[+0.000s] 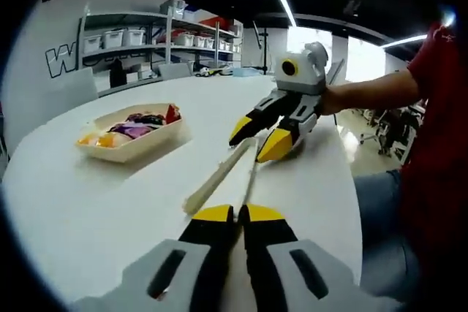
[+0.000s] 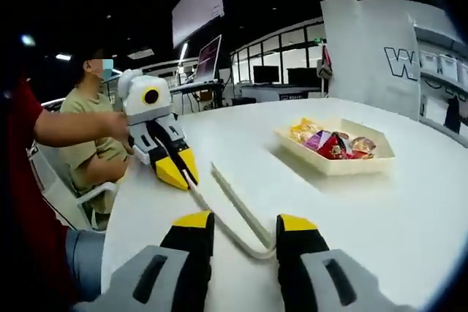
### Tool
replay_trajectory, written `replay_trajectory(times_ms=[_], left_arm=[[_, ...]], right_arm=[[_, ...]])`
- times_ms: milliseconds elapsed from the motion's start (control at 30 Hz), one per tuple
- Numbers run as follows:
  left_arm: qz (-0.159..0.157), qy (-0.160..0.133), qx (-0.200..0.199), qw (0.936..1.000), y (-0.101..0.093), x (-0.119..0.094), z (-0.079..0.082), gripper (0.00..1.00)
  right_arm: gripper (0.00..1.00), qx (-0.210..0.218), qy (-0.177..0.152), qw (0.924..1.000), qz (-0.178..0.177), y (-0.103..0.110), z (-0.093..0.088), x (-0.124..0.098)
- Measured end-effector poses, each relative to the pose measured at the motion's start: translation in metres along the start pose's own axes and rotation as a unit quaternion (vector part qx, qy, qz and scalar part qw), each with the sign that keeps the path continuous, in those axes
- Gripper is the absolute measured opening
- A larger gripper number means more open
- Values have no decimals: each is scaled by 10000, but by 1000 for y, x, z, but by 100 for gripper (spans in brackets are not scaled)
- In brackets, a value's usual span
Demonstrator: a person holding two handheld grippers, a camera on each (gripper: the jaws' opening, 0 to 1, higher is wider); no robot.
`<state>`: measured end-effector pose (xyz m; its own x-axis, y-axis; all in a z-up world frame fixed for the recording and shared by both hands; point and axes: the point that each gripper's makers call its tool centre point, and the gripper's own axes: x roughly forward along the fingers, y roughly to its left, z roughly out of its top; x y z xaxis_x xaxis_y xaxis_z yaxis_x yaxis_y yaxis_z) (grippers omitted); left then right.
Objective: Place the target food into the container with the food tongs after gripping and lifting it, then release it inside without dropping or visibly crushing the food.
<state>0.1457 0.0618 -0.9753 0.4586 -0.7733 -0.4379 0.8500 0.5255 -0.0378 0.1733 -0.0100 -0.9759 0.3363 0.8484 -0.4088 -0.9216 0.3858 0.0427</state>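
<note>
White food tongs [image 1: 219,177] lie on the round white table [image 1: 88,210] between my two grippers. My left gripper [image 1: 239,213] has its yellow-tipped jaws together on the end of one thin tong arm. In the right gripper view the left gripper [image 2: 178,169] sits at that arm's tip. The tongs' [image 2: 238,197] bent end rests between the wide-apart jaws of my right gripper [image 2: 245,222], which stands open; the right gripper [image 1: 259,137] is at the tongs' far end. A cream tray [image 1: 139,153] holds colourful wrapped food [image 1: 131,129] to the left; tray [image 2: 329,166], food [image 2: 329,142].
A person in an olive shirt [image 2: 88,129] sits at the table's far side. My red sleeve [image 1: 439,71] and arm reach in from the right. Shelves with bins [image 1: 146,38] stand behind the table. The table's edge [image 1: 351,202] runs close by.
</note>
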Motion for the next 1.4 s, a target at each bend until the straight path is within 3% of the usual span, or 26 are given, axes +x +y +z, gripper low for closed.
replay_trajectory(times_ms=[133,333,567,733,867,967,1100,1233,1300,1400], left_arm=[[314,84,21,9995,18,-1,1,7],[570,197,43,9982,26,1,2,8],[713,72,-54,9974,25,0,1,8],[742,116,-89,9971,22,0,2,8],[765,187,-173,9967,23,-3,2,9],[741,-161,-421,9962,23,-12,15,22],[1116,-261,-144,9933,31,-25,21,47],[1113,-356,-382,9924,20,-29,23,69],[1192,-402,-483,9909,16,-29,24,82],[1245,-410,-563,9898,12,-30,23,89]], right_arm=[[20,-5,-26,9998,-176,-6,0,-1],[19,-342,22,9987,-367,-11,1,4],[23,-250,78,9988,-420,-16,0,2],[20,-226,96,9988,-418,-14,-2,1],[26,118,1,9992,-386,-14,0,-3],[29,146,-123,9987,-465,-12,3,-11],[32,109,-410,9970,-655,-9,10,-22],[35,79,-422,9961,-769,-1,14,-28],[39,127,-497,9949,-873,-1,22,-31],[51,123,-644,9925,-1030,-2,33,-35]])
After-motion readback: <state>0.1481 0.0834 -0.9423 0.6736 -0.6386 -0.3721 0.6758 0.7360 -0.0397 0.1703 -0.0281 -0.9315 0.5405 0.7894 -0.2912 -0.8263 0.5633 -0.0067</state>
